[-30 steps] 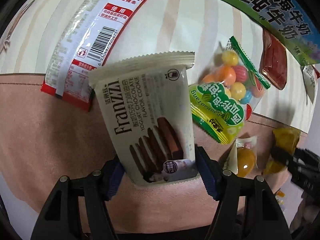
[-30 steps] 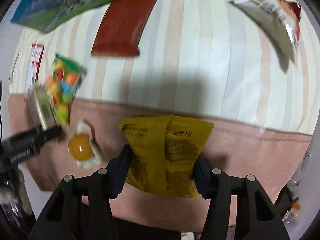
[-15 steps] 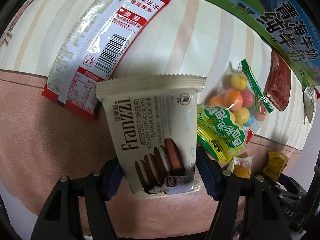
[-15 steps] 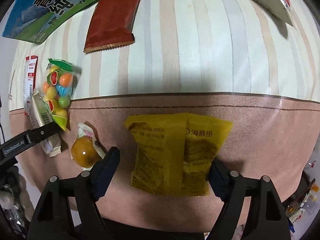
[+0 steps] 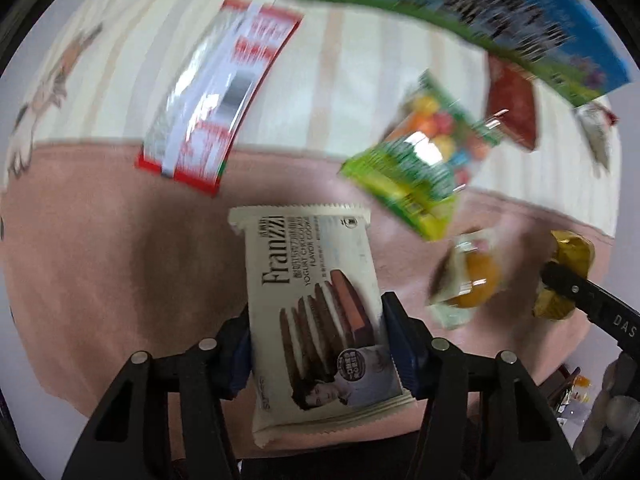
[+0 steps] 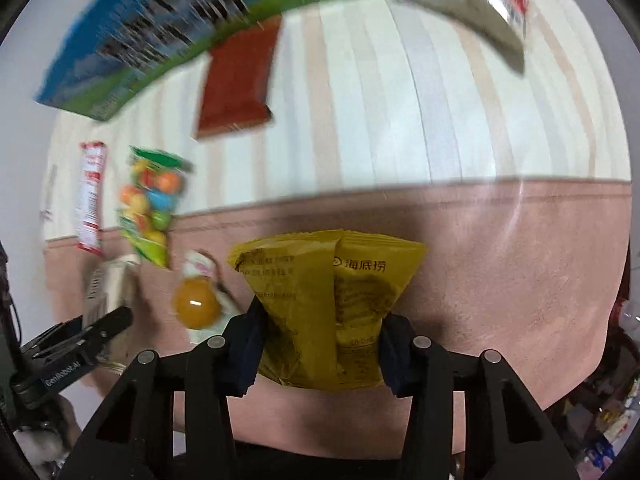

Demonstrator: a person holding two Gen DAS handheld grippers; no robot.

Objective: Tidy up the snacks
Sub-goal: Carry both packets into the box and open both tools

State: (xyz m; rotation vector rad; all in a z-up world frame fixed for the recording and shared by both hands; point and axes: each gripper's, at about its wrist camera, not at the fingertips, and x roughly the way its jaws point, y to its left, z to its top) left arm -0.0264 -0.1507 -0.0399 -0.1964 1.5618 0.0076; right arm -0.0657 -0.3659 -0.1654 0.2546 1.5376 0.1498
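Right now my left hand-held gripper (image 5: 316, 340) is clamped on the cream Franzzi cookie pack (image 5: 316, 312), its jaws having just been closing, both blue pads pressed against the pack's long sides and the serrated top edge pointing away from me. The pack hangs clear above the pink band of the tabletop (image 5: 100, 240). My right hand-held gripper (image 6: 320, 344) has also just been closing and now pinches the yellow snack pouch (image 6: 328, 304) at its lower half, so the pouch flares wider above the pads. Through the left wrist camera I see the red-and-white spicy strip packet (image 5: 216, 108) lying far and to the left on the striped cloth, the green bag of coloured candy balls (image 5: 424, 160) to the right of it, and a small jelly cup with an orange centre (image 5: 468, 276) nearer, on the pink band. Through the right wrist camera, a dark red flat packet (image 6: 240, 80) lies just beside the long blue-and-green milk carton box (image 6: 160, 32) at the far edge, and a grey-white chip bag (image 6: 472, 8) sits far right. Much of the background is blurred.
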